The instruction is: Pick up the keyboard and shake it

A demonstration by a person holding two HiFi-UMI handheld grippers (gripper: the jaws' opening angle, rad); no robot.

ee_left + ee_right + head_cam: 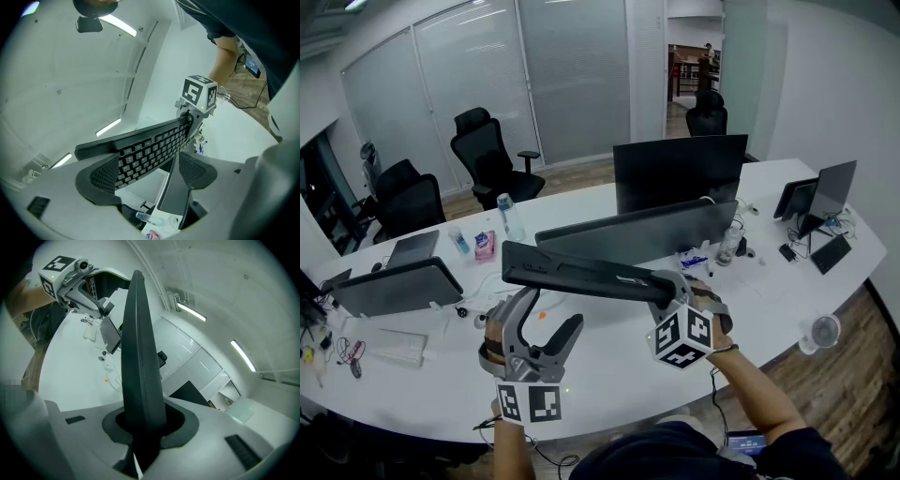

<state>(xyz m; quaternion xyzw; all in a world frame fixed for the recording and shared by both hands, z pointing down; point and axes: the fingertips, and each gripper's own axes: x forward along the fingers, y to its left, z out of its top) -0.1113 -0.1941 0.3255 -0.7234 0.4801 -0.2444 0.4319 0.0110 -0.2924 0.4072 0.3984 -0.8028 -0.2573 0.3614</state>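
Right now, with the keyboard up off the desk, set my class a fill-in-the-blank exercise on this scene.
1. The keyboard hangs in the air above the white ____.
2. The right gripper is clamped on one ____ of it.
3. The left gripper has its jaws wide ____.
Missing words: desk; end; open.

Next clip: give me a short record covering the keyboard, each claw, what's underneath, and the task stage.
keyboard: black keyboard, lifted clear above the desk
right claw: right claw shut on the keyboard's right end
left claw: left claw open, by the keyboard's left part, pads not pressing it
underneath: white curved desk with monitors
task stage: picked up; shaking cannot be judged from one still
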